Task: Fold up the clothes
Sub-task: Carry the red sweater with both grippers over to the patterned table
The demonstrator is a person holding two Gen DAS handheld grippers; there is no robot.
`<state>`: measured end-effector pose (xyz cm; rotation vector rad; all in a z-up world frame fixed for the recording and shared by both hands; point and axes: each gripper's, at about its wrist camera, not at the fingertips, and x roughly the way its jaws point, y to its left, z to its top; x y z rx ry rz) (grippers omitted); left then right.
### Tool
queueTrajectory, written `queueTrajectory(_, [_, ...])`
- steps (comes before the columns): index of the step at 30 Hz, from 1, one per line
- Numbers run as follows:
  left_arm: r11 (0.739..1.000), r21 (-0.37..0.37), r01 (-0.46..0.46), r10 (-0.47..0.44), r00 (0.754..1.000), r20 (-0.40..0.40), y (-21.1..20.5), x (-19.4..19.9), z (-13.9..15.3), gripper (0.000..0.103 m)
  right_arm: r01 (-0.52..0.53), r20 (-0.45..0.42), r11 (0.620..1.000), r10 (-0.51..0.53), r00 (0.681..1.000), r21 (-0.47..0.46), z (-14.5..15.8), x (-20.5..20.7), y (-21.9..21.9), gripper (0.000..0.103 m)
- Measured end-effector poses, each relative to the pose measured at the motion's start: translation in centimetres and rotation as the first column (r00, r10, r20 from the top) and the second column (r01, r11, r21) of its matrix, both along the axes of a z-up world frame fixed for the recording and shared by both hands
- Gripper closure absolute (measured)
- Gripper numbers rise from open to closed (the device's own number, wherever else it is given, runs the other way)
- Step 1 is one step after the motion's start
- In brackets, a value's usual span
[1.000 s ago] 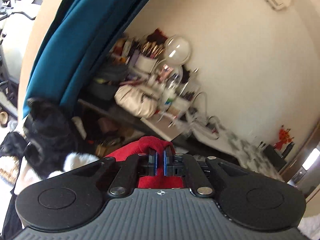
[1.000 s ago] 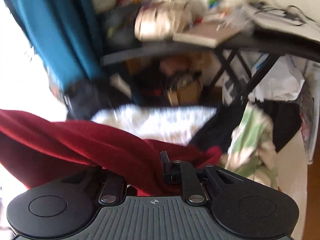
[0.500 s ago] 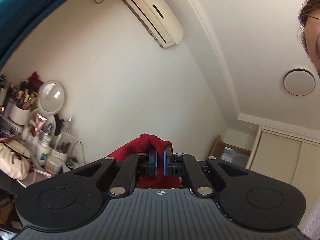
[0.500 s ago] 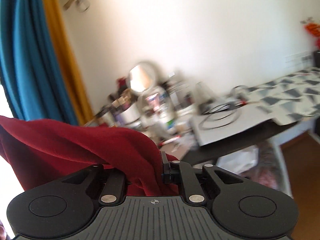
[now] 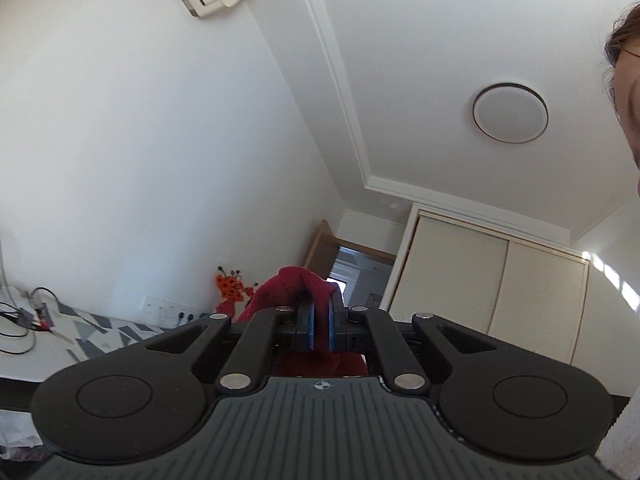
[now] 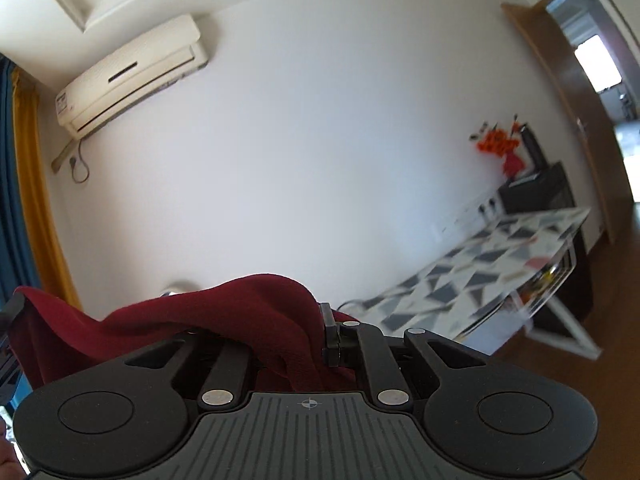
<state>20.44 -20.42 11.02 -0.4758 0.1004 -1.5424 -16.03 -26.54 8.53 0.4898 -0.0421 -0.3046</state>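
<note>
A dark red garment bunches over the tips of my left gripper, whose blue pads are shut on a fold of it. In the right wrist view the same red garment drapes leftward over my right gripper, which is shut on the cloth; its left finger is hidden under the fabric. Both grippers are held high, facing the white wall and ceiling. The rest of the garment hangs below, out of view.
A long table with a grey patterned cloth stands along the wall, with orange flowers at its far end. An air conditioner, a wardrobe, a doorway and a person's head are in view.
Both grippers swung up and to the right with the red garment, from the cluttered desk and clothes pile to the upper wall and ceiling. Both grips stayed shut.
</note>
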Motion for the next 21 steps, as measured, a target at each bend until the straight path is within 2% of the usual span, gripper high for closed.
queueTrajectory(5, [0.992,0.025,0.12,-0.121,0.993,0.014,-12.3,-3.3,-0.2,0.097,0.089,-0.005,0.996,-0.089,0.996,-0.032,-0.7,-6.9,-10.0,0.093])
queueTrajectory(11, [0.968,-0.003,0.25,-0.25,0.968,-0.023,-21.4,-5.7,-1.5,0.096,0.206,-0.031,0.977,-0.208,0.978,-0.045,-0.9,-12.6,-18.2,0.093])
queueTrajectory(16, [0.946,-0.017,0.324,-0.324,0.946,-0.026,-27.3,-6.1,-2.3,0.096,0.272,-0.03,0.961,-0.274,0.961,-0.053,-1.0,-13.5,-22.9,0.093])
queueTrajectory(21, [0.924,-0.041,0.38,-0.381,0.924,-0.035,-33.1,-4.4,-3.8,0.096,0.303,-0.05,0.951,-0.306,0.951,-0.064,-1.6,-10.9,-26.8,0.093])
